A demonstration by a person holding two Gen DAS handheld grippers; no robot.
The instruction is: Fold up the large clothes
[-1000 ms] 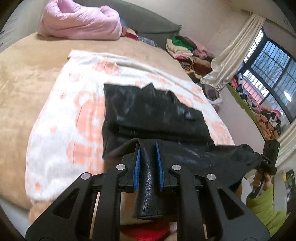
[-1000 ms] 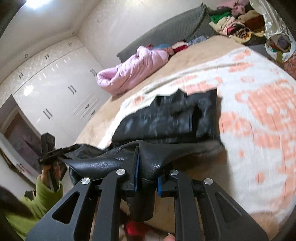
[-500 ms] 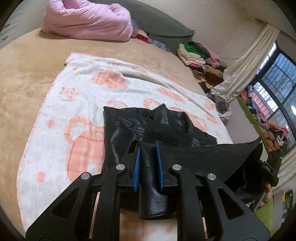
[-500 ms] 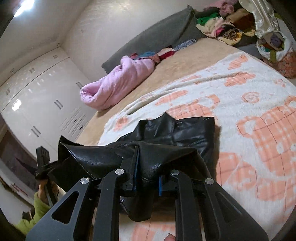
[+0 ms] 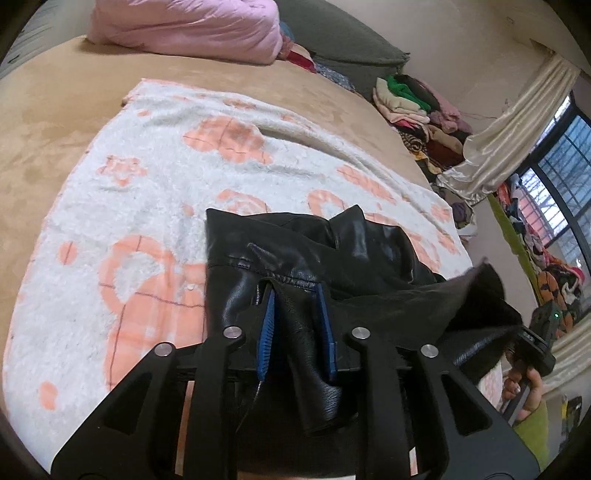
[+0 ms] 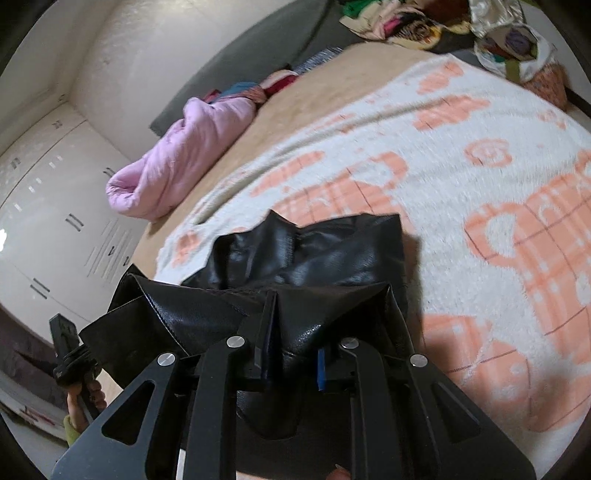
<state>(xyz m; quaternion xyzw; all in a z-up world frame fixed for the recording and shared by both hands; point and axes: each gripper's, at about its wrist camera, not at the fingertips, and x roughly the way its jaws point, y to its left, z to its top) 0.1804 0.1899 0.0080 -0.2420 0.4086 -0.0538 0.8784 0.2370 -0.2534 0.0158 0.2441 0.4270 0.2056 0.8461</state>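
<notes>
While the left wrist view shows the left gripper (image 5: 295,314) clamped on a black leather garment (image 5: 306,254) over the white-and-orange fleece blanket (image 5: 147,206), the right wrist view shows the right gripper (image 6: 293,339) pinching its other raised edge.

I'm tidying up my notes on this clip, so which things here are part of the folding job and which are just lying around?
In the job:
black leather garment
left claw
right claw
white and orange blanket

Lying about:
pink quilt
clothes pile
curtain
wardrobe
</notes>
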